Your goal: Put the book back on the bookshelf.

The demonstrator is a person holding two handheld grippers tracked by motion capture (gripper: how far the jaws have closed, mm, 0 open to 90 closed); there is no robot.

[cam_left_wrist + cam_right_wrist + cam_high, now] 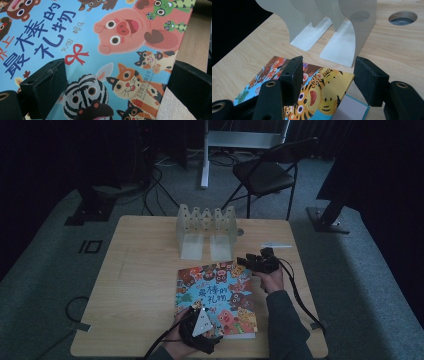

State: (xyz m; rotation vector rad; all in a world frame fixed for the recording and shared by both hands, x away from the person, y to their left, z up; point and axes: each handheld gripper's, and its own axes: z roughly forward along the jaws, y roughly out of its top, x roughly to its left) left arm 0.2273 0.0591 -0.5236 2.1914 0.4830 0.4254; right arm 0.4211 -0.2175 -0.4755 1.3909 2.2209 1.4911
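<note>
Picture book (216, 297) flat on wooden table (140, 285), near front edge, right of centre, cover up: blue with cartoon animals and big Chinese title. In right gripper view far right corner of cover (329, 85) lifted and curled off the pages, pale page and teal inner edge showing under it. Rest of book lying flat, spine side towards left.

Right gripper (256, 262) at book's far right corner, held in a hand (272, 281), sleeve running down to bottom edge. Jaws apart, one on each side of lifted corner; left jaw close against cover, right jaw clear of it with table visible in the gap. Pads pressing on cover or not: cannot tell for the left one, right one plainly off. No clamp seen.

Left gripper (196, 320) over near left part of book, grey three-cornered plate on top, hand (176, 345) under it at table's front edge. In left gripper view jaws wide apart, left jaw over cover near striped animal, right jaw out past book's edge over bare wood. Nothing between pads but flat cover below; not gripping.

Just behind book: pale metal bookends (206, 231), upright, wavy tops, flat feet pointing towards book, close to lifted corner but not touching. Round cable hole (402, 18) in table right of them. Small white strip (275, 245) on table right of bookends, well apart from book.

Beyond table: black folding chair (267, 172), grey carpet, cables on floor
</note>
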